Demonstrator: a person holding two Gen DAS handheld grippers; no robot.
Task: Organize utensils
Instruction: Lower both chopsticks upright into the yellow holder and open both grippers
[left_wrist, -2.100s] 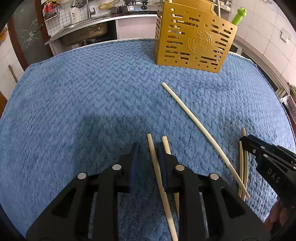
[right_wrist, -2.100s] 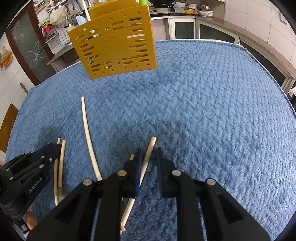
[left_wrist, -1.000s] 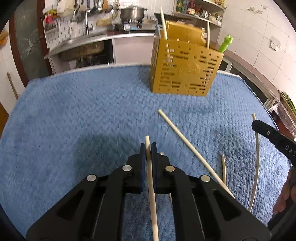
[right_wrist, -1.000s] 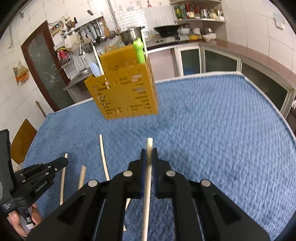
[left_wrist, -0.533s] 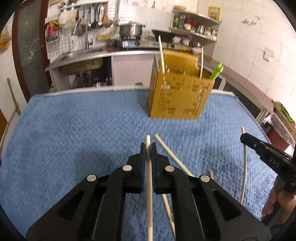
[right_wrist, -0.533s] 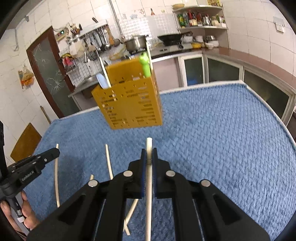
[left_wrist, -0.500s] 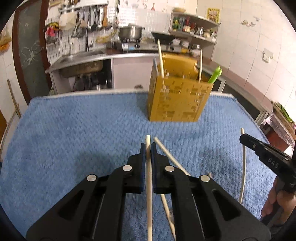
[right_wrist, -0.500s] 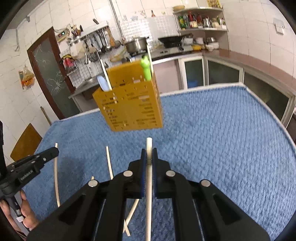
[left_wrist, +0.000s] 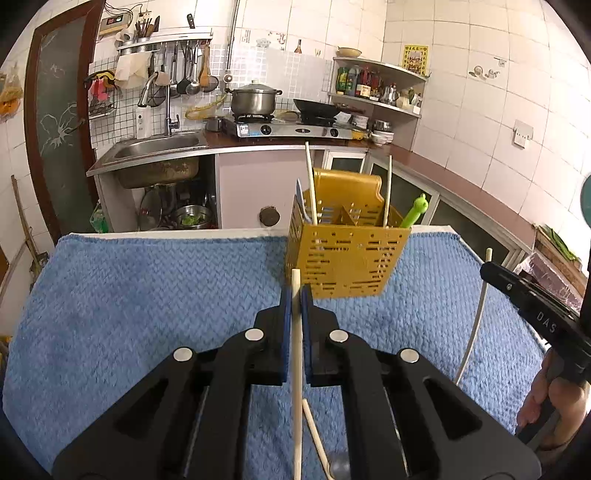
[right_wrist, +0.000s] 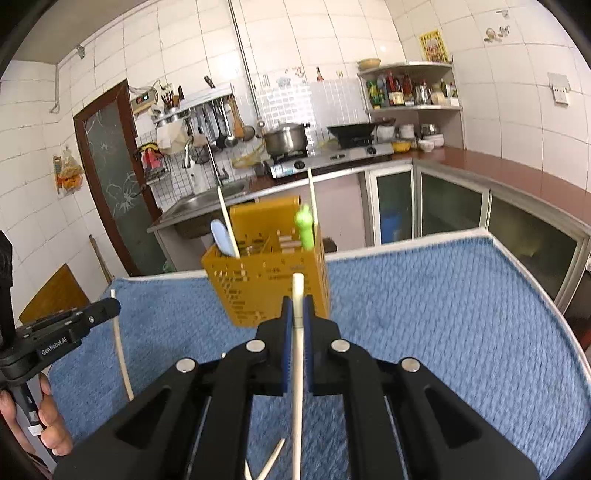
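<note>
My left gripper (left_wrist: 295, 293) is shut on a pale chopstick (left_wrist: 296, 369), lifted above the blue cloth and pointing at the yellow slotted utensil holder (left_wrist: 347, 258). My right gripper (right_wrist: 297, 302) is likewise shut on a chopstick (right_wrist: 297, 369), raised in front of the holder (right_wrist: 266, 288). Each gripper shows in the other's view: the right gripper (left_wrist: 493, 272) with its chopstick (left_wrist: 476, 321), the left gripper (right_wrist: 110, 304) with its own (right_wrist: 120, 350). Two upright chopsticks, a green-handled utensil (left_wrist: 415, 210) and a pale blue spoon (right_wrist: 223, 238) stand in the holder.
A blue textured cloth (left_wrist: 147, 295) covers the table. Loose chopsticks (left_wrist: 314, 428) lie on it near me, under the grippers. Behind the table's far edge runs a kitchen counter with a sink (left_wrist: 155, 151) and a stove (left_wrist: 291, 127). A person's hand (left_wrist: 546, 398) grips the right handle.
Both grippers have risen off the cloth and tipped upward, each still shut on its chopstick. The holder now sits lower in both views and more of the kitchen shows.
</note>
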